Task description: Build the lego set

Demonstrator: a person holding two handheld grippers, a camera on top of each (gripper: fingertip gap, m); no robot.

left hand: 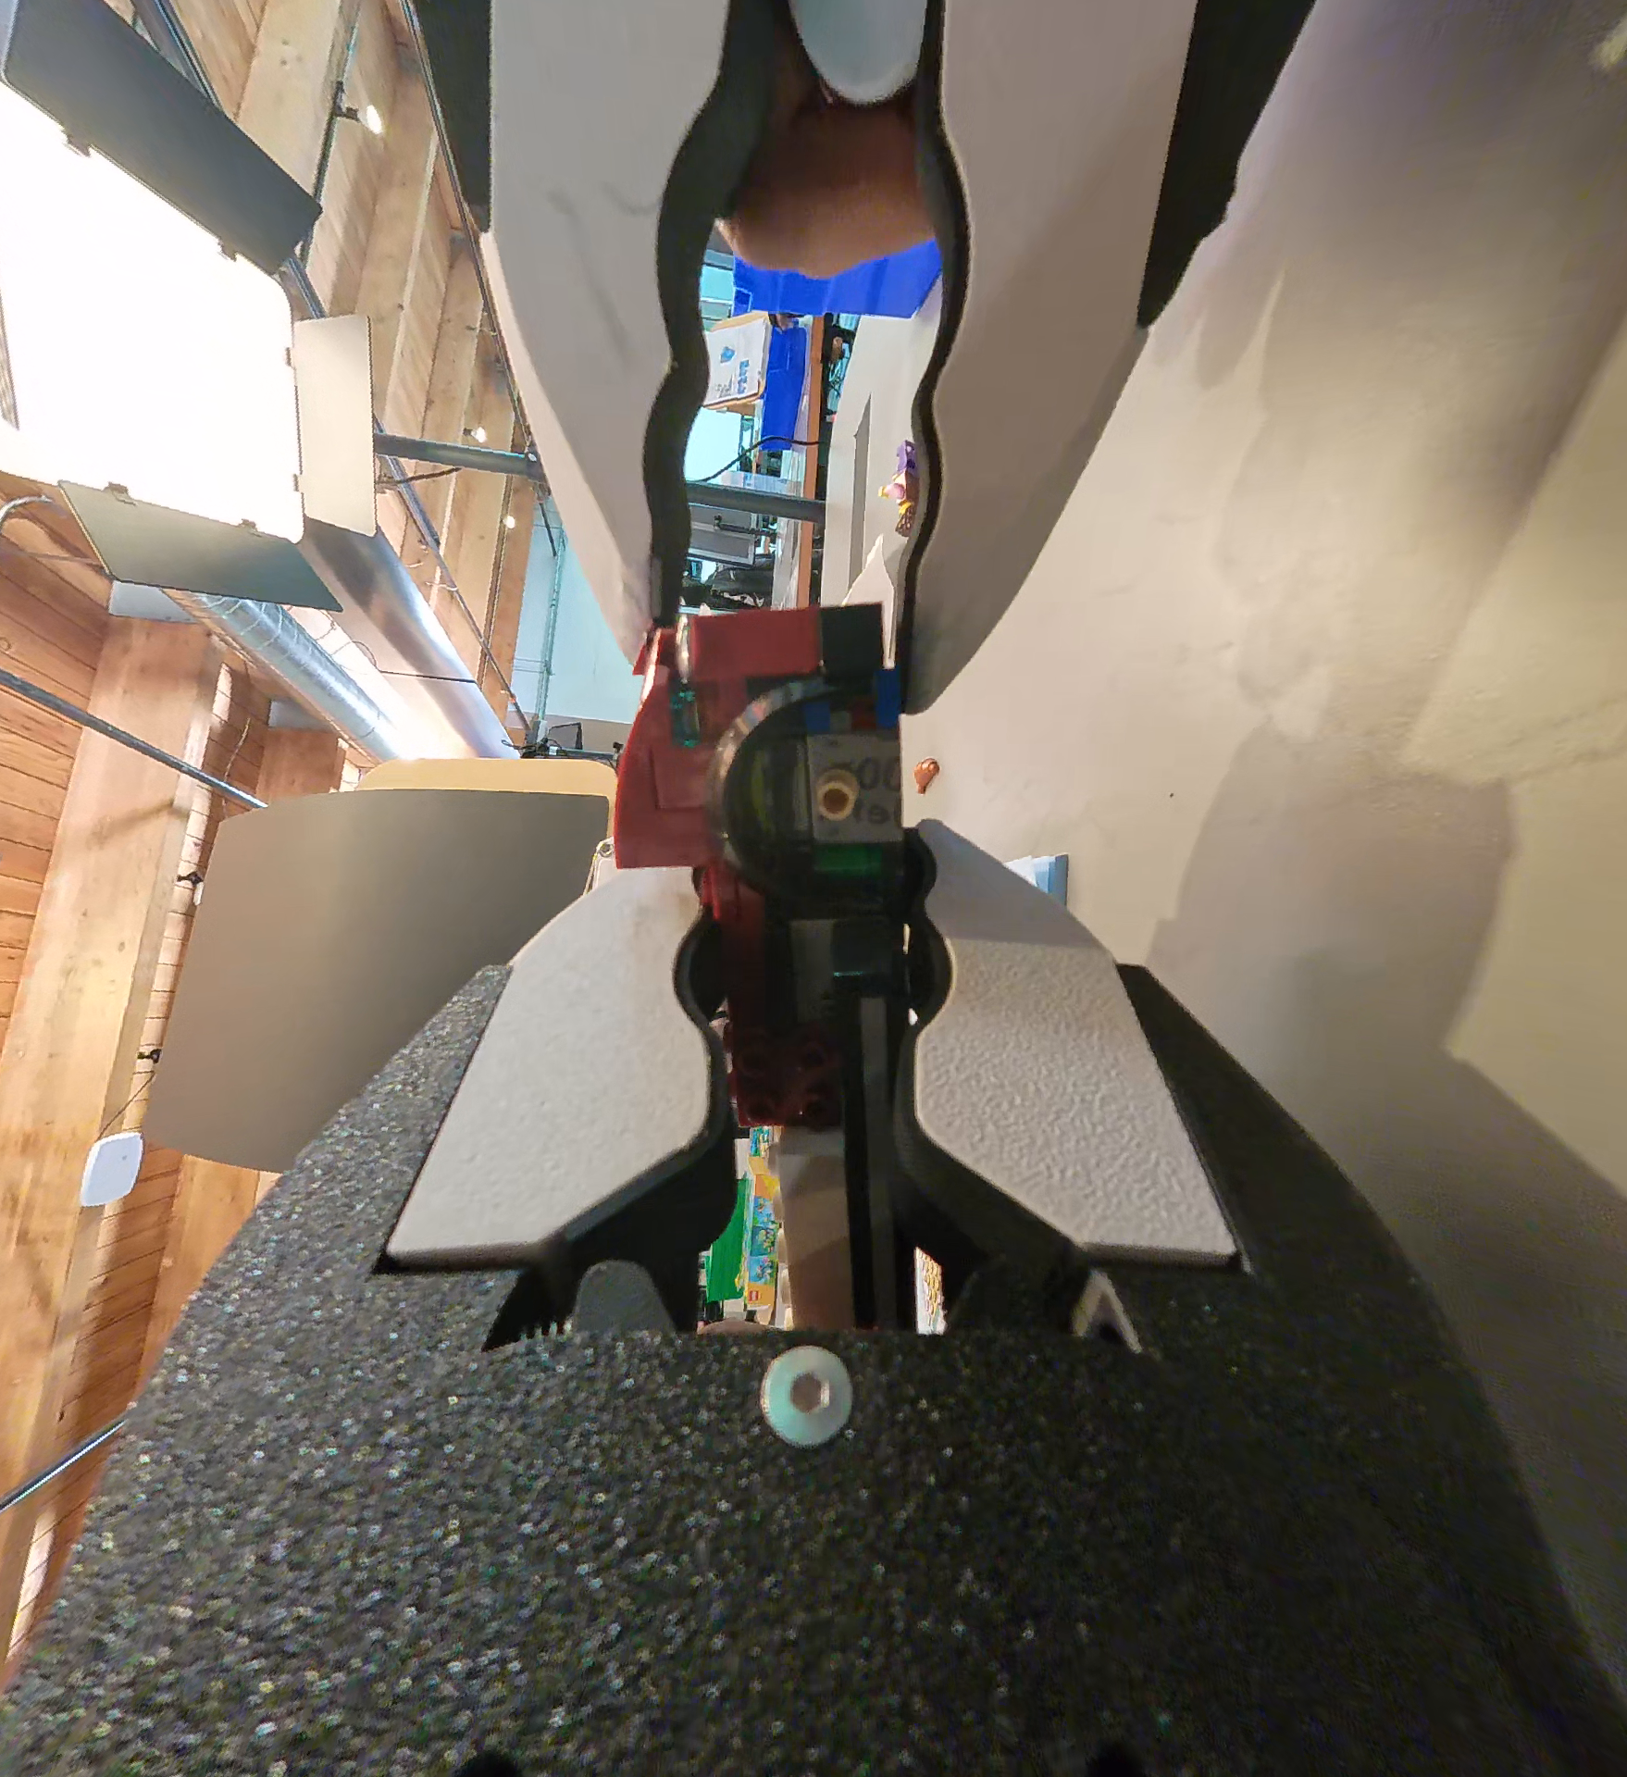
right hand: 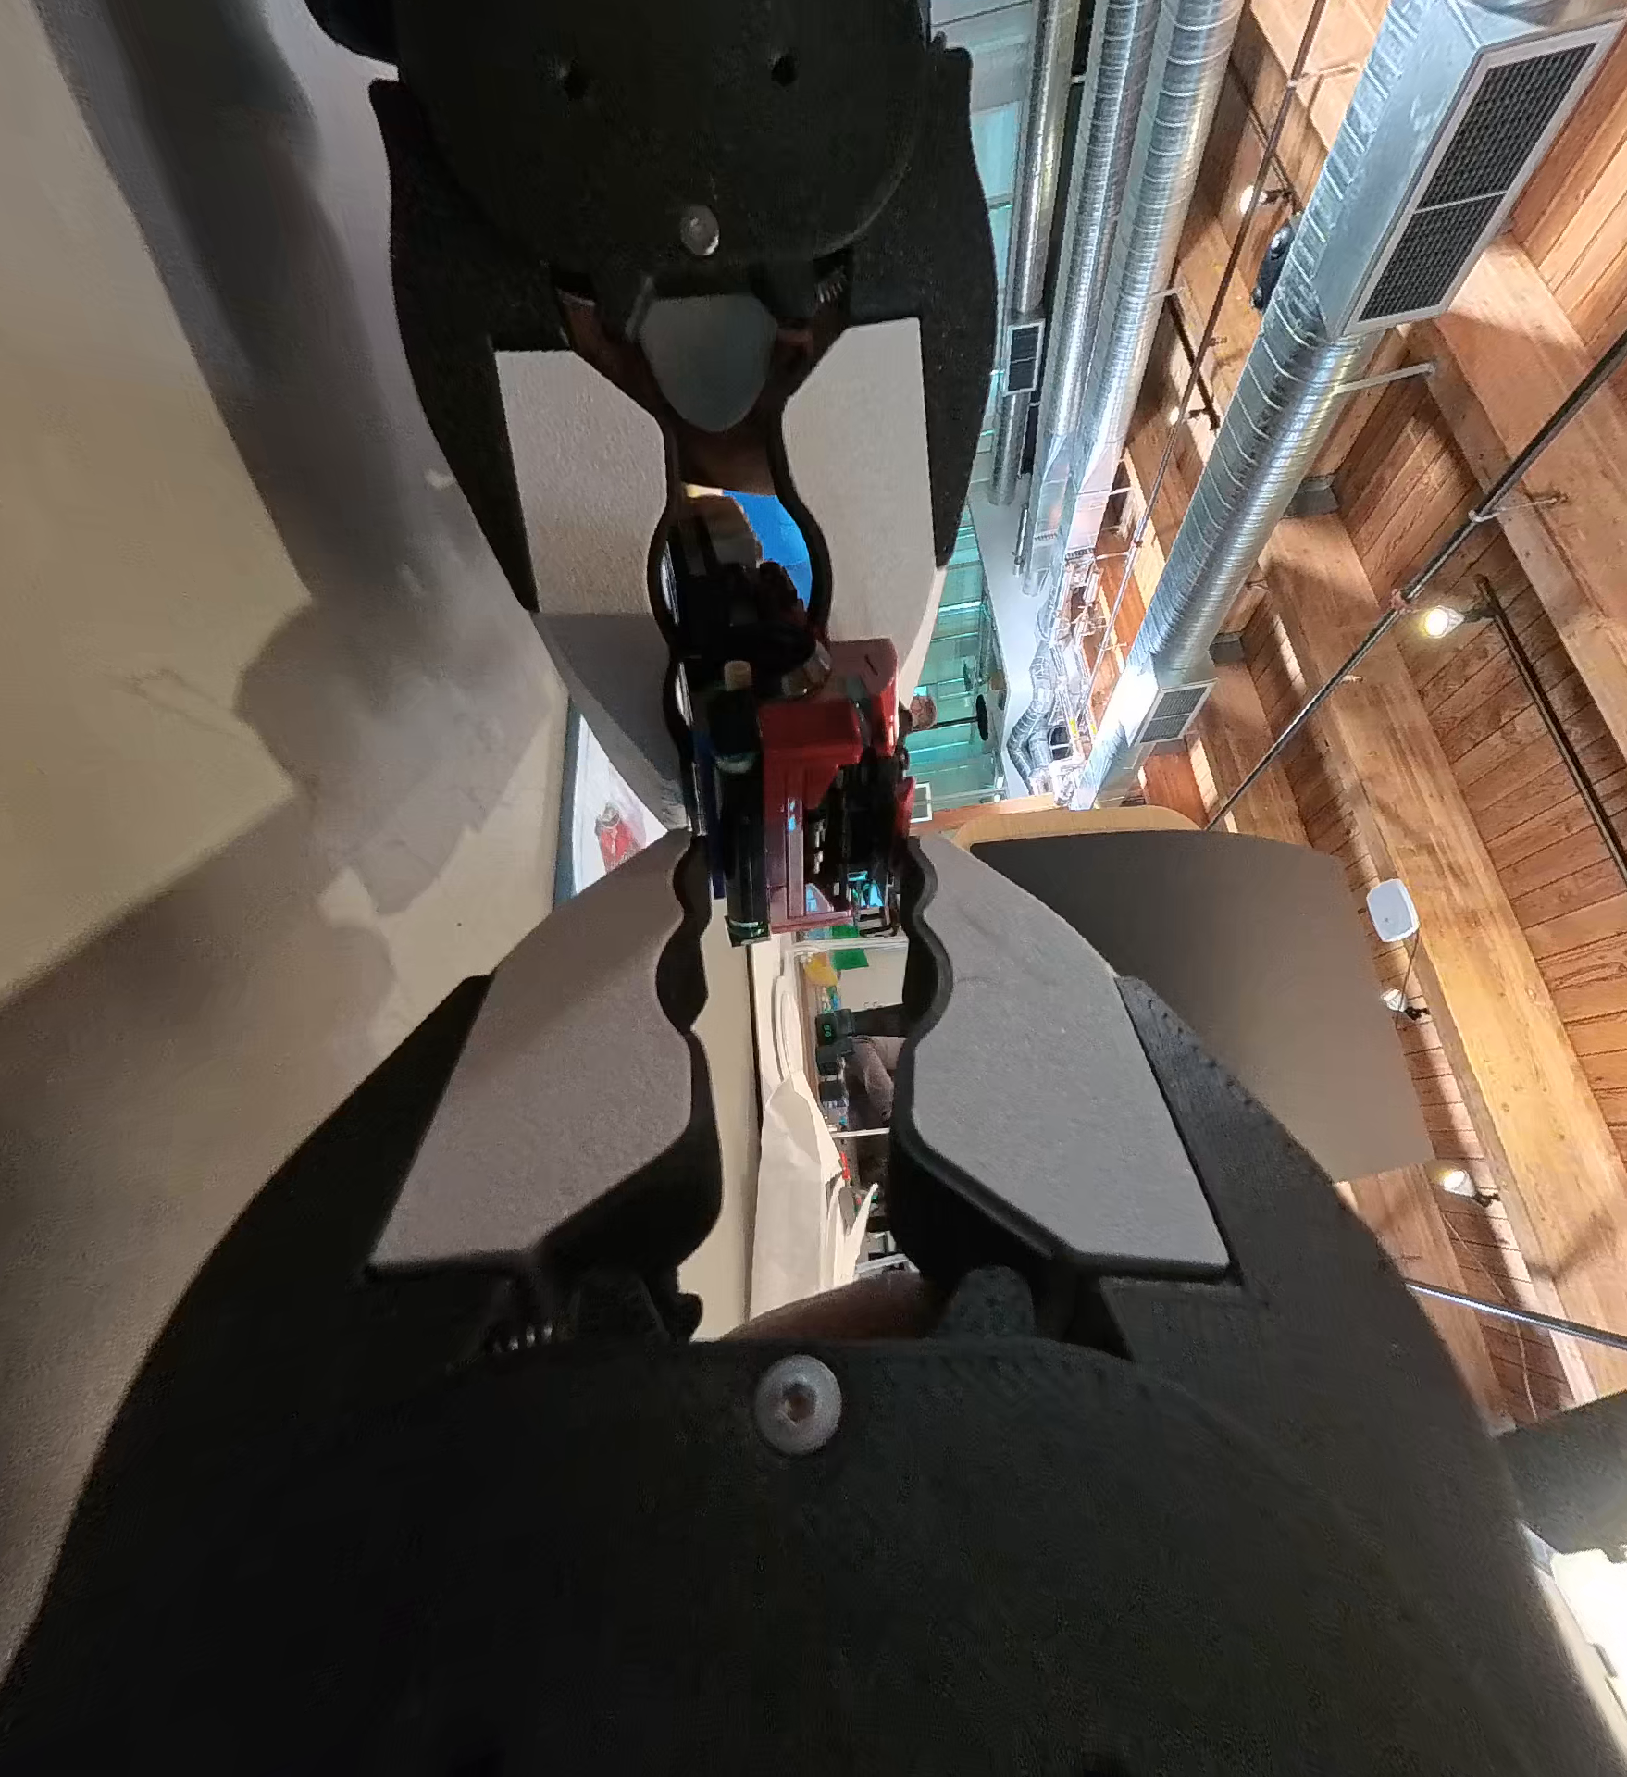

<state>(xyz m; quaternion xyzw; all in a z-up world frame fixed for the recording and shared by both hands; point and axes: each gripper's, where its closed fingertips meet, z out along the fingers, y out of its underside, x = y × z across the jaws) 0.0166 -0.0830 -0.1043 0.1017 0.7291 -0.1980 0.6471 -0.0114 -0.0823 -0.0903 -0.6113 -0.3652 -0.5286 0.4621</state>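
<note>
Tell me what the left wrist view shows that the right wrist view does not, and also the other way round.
Only the left wrist view shows the bright light panel, a small brown piece on the pale surface, and the toy's grey round-holed part.

Only the right wrist view shows the picture sheet and the metal ducts.

Both show the red and black brick toy, gripped from opposite ends by the left gripper and right gripper, plus wooden walls.

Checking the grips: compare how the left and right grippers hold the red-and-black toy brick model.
The left gripper holds the red-and-black toy brick model deep between its jaws; the right gripper pinches it just inside its fingertips. Left and right reach it from opposite ends. Both clamp the same model.
</note>
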